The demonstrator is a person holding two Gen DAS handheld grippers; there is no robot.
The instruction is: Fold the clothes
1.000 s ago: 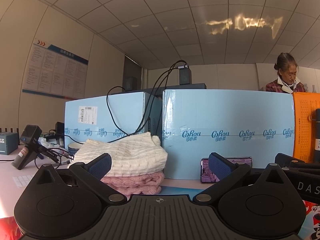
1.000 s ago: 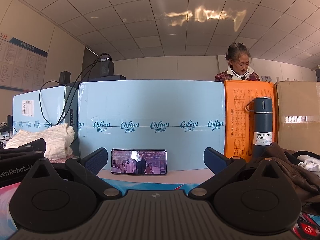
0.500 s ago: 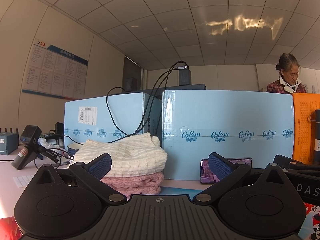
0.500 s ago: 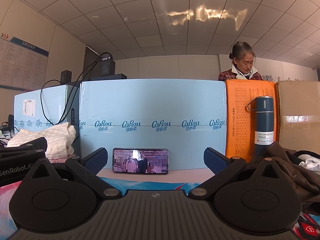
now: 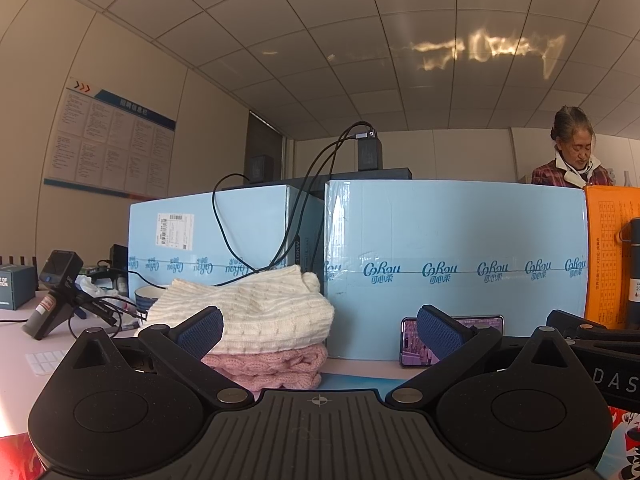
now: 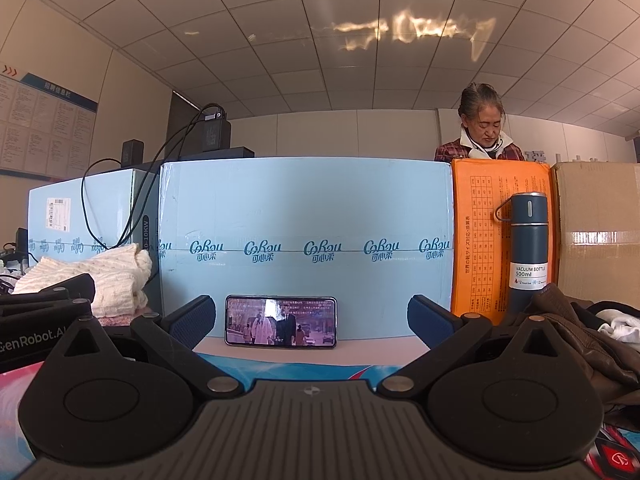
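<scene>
Sweaters folded, stacked: cream sweater atop pink sweater.

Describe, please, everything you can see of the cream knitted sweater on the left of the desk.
The cream cable-knit sweater is folded into a thick, soft bundle lying flat on top of a folded pink knitted sweater, forming a stack of two. It sits against the pale blue cardboard box, with black cables trailing onto its top. Its ribbed texture looks chunky and woolly. In the right wrist view it appears at far left. Neither claw touches it.
</scene>
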